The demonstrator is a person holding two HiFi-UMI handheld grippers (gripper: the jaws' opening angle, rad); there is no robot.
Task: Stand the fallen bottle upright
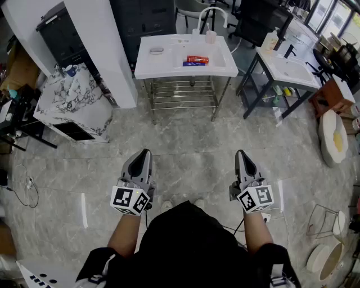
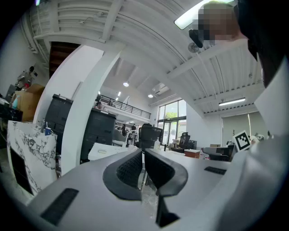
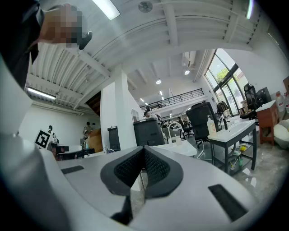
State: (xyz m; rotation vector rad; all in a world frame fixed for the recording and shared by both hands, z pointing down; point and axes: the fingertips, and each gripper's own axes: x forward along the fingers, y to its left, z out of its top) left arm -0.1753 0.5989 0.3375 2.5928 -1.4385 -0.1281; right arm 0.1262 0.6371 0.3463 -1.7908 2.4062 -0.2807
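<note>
A red bottle point(image 1: 197, 59) lies on its side on the white sink table point(image 1: 169, 68) at the far end of the head view, with a blue item point(image 1: 193, 64) right beside it. Both grippers hover level over the grey floor, well short of the table. My left gripper point(image 1: 145, 152) is shut with nothing between its jaws. My right gripper point(image 1: 241, 152) is likewise shut and empty. In the left gripper view the closed left gripper point(image 2: 142, 151) points toward the table's edge point(image 2: 101, 151). In the right gripper view the closed right gripper point(image 3: 144, 149) faces the same way.
A pink cup point(image 1: 210, 37), a grey object point(image 1: 156, 50) and a faucet point(image 1: 212, 10) also stand on the sink table, with a wire shelf point(image 1: 183, 93) beneath. A marble-patterned cabinet point(image 1: 73, 107) and white pillar point(image 1: 101, 45) stand left. A second sink table point(image 1: 292, 70) stands right.
</note>
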